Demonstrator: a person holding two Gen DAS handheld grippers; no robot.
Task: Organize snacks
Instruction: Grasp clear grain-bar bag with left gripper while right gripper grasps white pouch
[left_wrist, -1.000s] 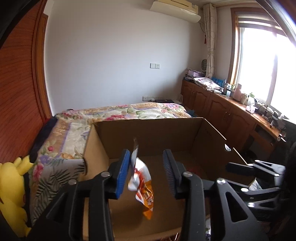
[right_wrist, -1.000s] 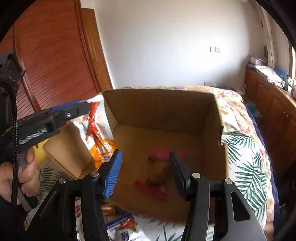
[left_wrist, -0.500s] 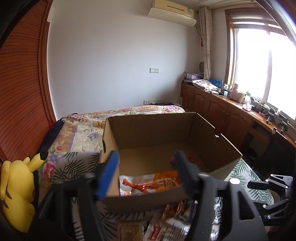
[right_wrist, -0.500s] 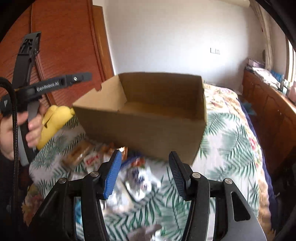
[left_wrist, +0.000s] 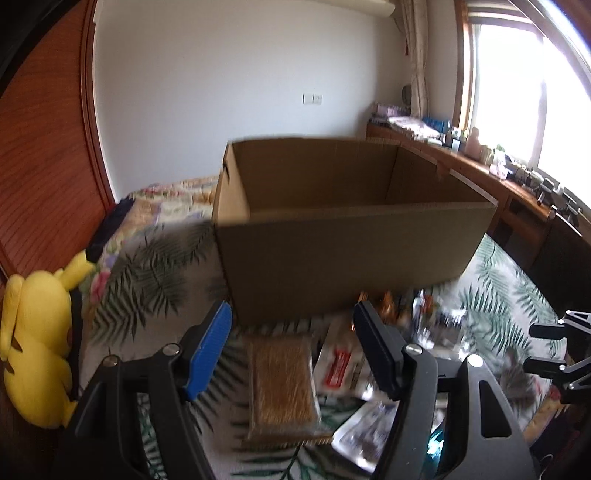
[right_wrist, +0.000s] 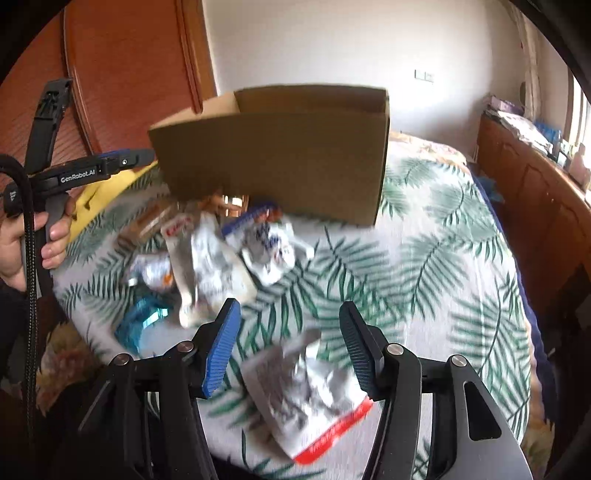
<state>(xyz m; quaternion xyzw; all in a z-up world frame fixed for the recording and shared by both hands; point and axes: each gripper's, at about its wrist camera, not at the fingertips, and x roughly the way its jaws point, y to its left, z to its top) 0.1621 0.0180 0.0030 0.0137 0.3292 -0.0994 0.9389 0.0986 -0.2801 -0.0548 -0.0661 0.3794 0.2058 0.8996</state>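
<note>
My left claw (left_wrist: 291, 347) and right claw (right_wrist: 288, 341) both hung spread and empty, the right's jaws having just widened. The brown cardboard box (left_wrist: 351, 236) stood ahead on the palm-print bedspread (right_wrist: 424, 266), crinkled snack packets (right_wrist: 221, 258) strewn before it.

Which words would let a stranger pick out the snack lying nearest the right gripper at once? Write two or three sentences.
Start at the big cardboard box on the palm-leaf bedspread. Come towards the camera, past the heap of packets in front of the box, to the right gripper. Under its open jaws lies a crumpled white packet, alone, with a red strip along its near edge.
</note>
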